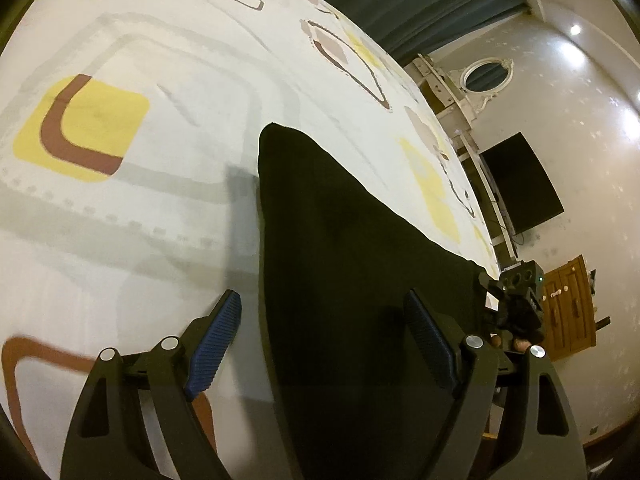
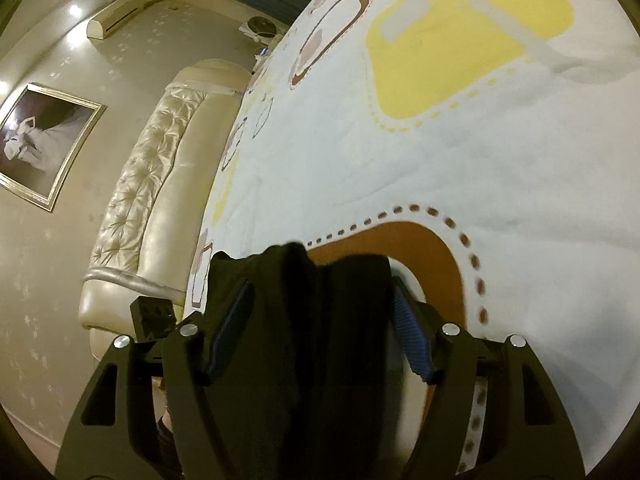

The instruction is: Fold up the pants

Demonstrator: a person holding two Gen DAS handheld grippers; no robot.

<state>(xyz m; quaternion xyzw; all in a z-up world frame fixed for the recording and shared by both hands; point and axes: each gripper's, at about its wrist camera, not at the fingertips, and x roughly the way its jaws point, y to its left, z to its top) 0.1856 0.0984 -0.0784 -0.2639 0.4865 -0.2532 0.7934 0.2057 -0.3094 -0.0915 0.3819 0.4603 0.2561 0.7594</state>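
Observation:
Black pants (image 1: 340, 240) lie flat on the patterned bedspread (image 1: 120, 200), tapering to a corner far from me. My left gripper (image 1: 322, 300) hangs wide open over their near left edge. One finger is above the bedspread and the other above the cloth, and neither pad touches it. In the right wrist view a bunched end of the pants (image 2: 312, 340) fills the gap of my right gripper (image 2: 320, 284). Both blue pads (image 2: 412, 340) still show beside the cloth, so the jaws stand open around it. The right gripper (image 1: 496, 292) also shows at the pants' right end.
The bed's edge runs close along the right of the pants. Beyond it stand a black screen (image 1: 520, 184) and a wooden cabinet (image 1: 572, 304). A cream tufted headboard (image 2: 160, 184) borders the bed on the left of the right wrist view.

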